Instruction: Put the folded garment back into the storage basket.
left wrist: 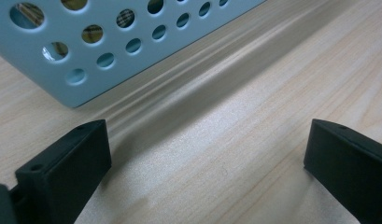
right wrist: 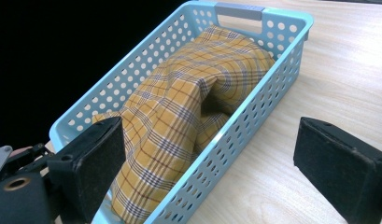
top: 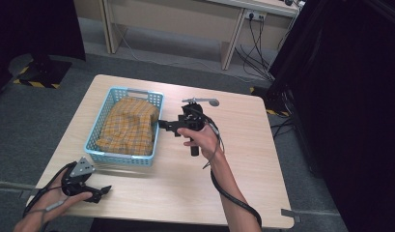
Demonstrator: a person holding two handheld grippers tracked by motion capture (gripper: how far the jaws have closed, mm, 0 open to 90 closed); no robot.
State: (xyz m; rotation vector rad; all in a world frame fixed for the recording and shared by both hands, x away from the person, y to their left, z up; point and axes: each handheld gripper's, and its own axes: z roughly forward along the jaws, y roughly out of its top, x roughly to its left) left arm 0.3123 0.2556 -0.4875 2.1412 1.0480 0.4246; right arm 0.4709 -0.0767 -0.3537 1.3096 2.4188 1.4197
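A light blue perforated basket [top: 91, 145] stands on the left half of the wooden table [top: 243, 159]. A yellow plaid cloth [top: 130, 125] lies bunched inside it and fills most of it. My right gripper [top: 165, 124] hovers just beside the basket's right wall, pointing at it, open and empty. In the right gripper view the wide-apart jaws of the right gripper [right wrist: 207, 140] frame the cloth [right wrist: 179, 116] and the basket [right wrist: 254, 100]. My left gripper [top: 105, 190] rests low near the table's front left corner, open with nothing between its fingers. The left gripper view has the left gripper [left wrist: 207, 140] facing the basket's wall [left wrist: 53, 70].
The table's front edge lies close under my left hand. A cable trails from each gripper along the forearms. Behind the table stand a wooden desk [top: 185, 19] with hanging cables [top: 255, 48] and dark curtains [top: 340, 96] at the right. Bare tabletop lies right of the basket.
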